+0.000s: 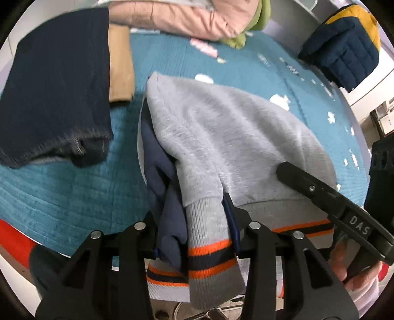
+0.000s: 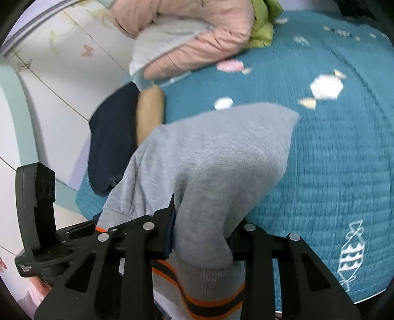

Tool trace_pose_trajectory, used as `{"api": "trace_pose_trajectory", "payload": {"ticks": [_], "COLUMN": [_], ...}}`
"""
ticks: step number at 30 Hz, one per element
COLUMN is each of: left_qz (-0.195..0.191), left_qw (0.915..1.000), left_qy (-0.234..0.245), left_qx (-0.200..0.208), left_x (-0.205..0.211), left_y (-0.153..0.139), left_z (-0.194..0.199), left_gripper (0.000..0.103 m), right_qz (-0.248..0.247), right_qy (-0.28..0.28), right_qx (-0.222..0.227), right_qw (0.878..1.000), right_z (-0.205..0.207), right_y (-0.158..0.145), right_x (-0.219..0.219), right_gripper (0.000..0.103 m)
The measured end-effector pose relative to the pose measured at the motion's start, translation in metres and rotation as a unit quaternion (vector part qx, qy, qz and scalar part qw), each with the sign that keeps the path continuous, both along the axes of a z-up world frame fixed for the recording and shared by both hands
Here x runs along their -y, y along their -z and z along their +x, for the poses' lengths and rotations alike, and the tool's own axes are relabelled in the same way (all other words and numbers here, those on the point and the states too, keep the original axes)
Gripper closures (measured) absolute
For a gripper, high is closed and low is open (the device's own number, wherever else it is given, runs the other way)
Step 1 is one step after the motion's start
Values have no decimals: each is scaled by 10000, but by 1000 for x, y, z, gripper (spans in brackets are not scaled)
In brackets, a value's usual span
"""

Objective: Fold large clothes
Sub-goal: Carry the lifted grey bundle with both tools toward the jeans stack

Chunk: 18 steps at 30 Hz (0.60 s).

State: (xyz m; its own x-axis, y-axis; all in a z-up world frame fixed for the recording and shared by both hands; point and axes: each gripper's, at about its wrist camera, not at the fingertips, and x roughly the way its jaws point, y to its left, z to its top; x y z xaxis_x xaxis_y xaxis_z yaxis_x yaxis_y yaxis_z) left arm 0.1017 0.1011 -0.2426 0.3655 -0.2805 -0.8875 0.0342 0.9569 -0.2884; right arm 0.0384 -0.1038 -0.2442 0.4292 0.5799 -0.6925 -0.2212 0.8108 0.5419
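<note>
Work surface: a bed under a teal quilted bedspread point(image 1: 61, 197), printed with pale candy shapes. No containers in view.

Task item: a grey sweatshirt point(image 1: 221, 128) with ribbed cuffs striped orange and navy, lying mid-bedspread, its near edge lifted off the surface by both grippers.

Left gripper point(image 1: 197, 231): jaws drawn in and clamped on a grey sleeve cuff bunched with dark navy fabric; the cuff hangs below the fingers.

Right gripper point(image 2: 202, 236): jaws drawn in and clamped on a fold of the grey sweatshirt, striped cuff hanging beneath.

Relative to the sweatshirt: a folded navy garment point(image 1: 56, 86) and a folded tan garment point(image 1: 120, 66) lie left of it; a pink padded jacket point(image 1: 192, 17) and a green garment point(image 1: 248, 29) lie beyond it; a navy-and-yellow quilted jacket point(image 1: 344, 49) sits beyond and right.
</note>
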Motion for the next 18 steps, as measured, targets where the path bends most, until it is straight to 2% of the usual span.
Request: {"api": "trace_pose_trajectory", "payload": {"ticks": [3,8,18], "left_qz": [74,0,175], "left_qw": [9996,9986,9951], "left_qy": [60,-13,-326], "left_qx": [276,537,914], "left_x": [-16,-29,-59], "left_y": [-17,-45,-96], "left_z": [-14,-15,-23], "left_gripper": [63,63,63], "right_qz": [87,20,28], "right_qy": [-4,-103,-445], "right_qx": [163,486,939], "right_qw": [9998,9988,9946], "right_z": [-2,-2,9], "right_y": [-15,-45,-88], "right_x": [7,-1,-41], "right_gripper": [73,73,73]}}
